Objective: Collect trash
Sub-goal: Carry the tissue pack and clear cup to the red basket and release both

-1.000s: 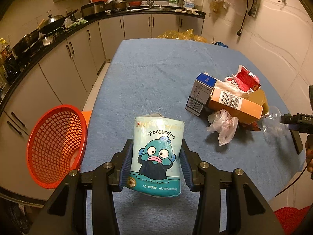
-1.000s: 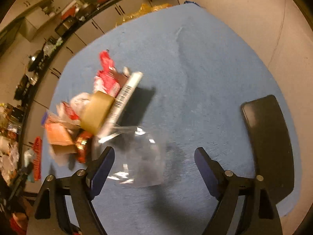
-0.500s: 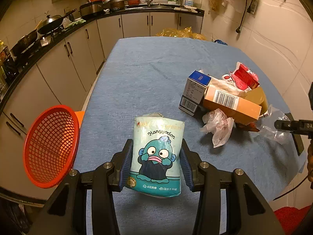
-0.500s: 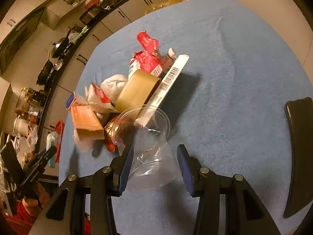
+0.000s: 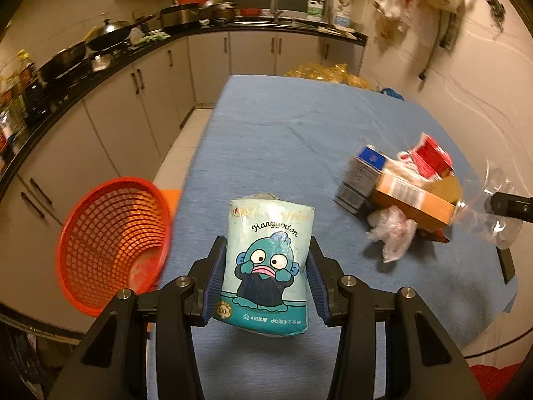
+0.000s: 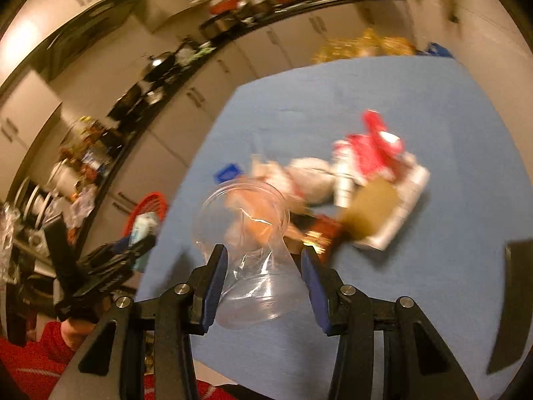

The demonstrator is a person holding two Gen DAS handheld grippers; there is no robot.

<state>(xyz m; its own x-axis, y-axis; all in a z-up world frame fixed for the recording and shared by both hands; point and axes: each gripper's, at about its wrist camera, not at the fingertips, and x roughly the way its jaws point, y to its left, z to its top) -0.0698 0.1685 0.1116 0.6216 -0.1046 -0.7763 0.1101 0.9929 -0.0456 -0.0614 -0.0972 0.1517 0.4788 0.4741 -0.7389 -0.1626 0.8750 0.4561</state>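
Observation:
My left gripper (image 5: 266, 280) is shut on a teal tissue pack (image 5: 268, 263) with a cartoon fish, held above the near part of the blue table (image 5: 293, 126). A red mesh basket (image 5: 113, 240) stands off the table's left edge. My right gripper (image 6: 263, 266) is shut on a crumpled clear plastic cup (image 6: 253, 250), lifted off the table. From the left wrist view that cup (image 5: 496, 210) shows at the far right, gripped by dark fingers (image 5: 509, 205). A trash pile remains on the table: an orange box (image 5: 413, 200), a blue carton (image 5: 363, 170), a white plastic bag (image 5: 393, 233) and red wrappers (image 5: 433, 156).
Kitchen counters with pots (image 5: 106, 38) and a sink run along the left and the back wall. A black flat object (image 6: 513, 303) lies at the table's right edge. Yellow bags (image 5: 323, 71) sit beyond the far end. A person's red sleeve (image 6: 30, 363) shows at lower left.
The right gripper closed on the clear cup, lifted it off the table and swung left, rolling as it went. The left gripper kept its hold on the tissue pack and shifted slightly.

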